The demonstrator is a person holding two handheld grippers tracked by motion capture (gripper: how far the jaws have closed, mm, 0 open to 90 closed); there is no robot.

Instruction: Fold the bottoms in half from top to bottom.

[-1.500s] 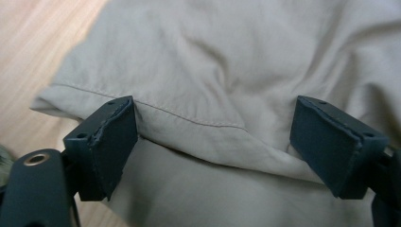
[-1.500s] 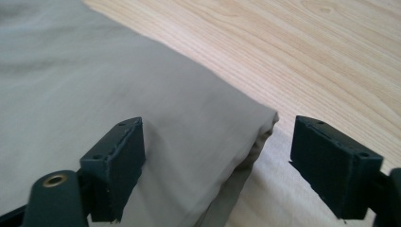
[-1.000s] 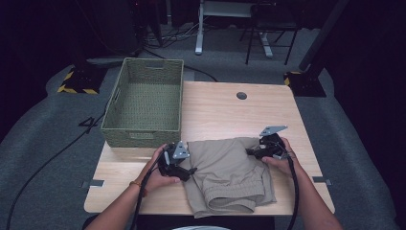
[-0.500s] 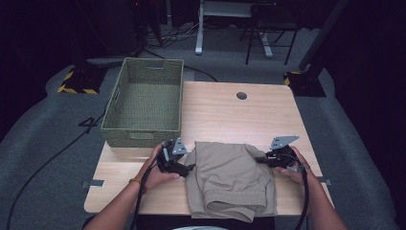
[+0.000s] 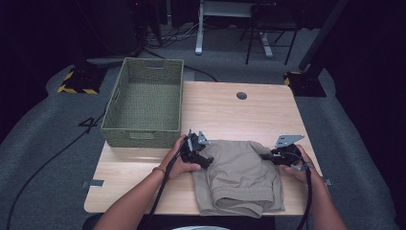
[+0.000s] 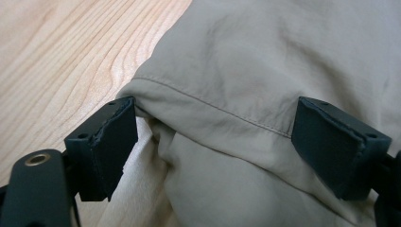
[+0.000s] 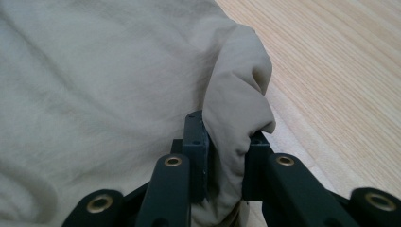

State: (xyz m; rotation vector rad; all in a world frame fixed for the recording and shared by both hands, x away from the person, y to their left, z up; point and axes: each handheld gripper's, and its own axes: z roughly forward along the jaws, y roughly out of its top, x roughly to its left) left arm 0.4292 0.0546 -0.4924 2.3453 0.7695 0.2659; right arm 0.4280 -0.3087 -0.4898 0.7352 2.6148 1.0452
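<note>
A folded khaki garment [image 5: 239, 177] lies at the near edge of the wooden table [image 5: 230, 115]. My left gripper [image 5: 207, 160] is at the garment's left upper corner. In the left gripper view the left gripper [image 6: 220, 142] stands wide open, with a stitched hem of the garment [image 6: 265, 61] lying between its pads. My right gripper [image 5: 268, 157] is at the garment's right upper corner. Its jaws have just been closing, and in the right gripper view the right gripper [image 7: 227, 142] is shut on a bunched fold of the garment [image 7: 94, 85].
An empty green woven basket [image 5: 143, 132] stands at the table's left, just beyond my left hand. A round cable hole [image 5: 242, 95] sits near the far edge. Bare tabletop lies beyond the garment. Desk legs and a chair stand on the dark floor behind.
My right gripper moved right to the garment's right corner and closed on a fold there. My left gripper slid right, onto the garment's left edge.
</note>
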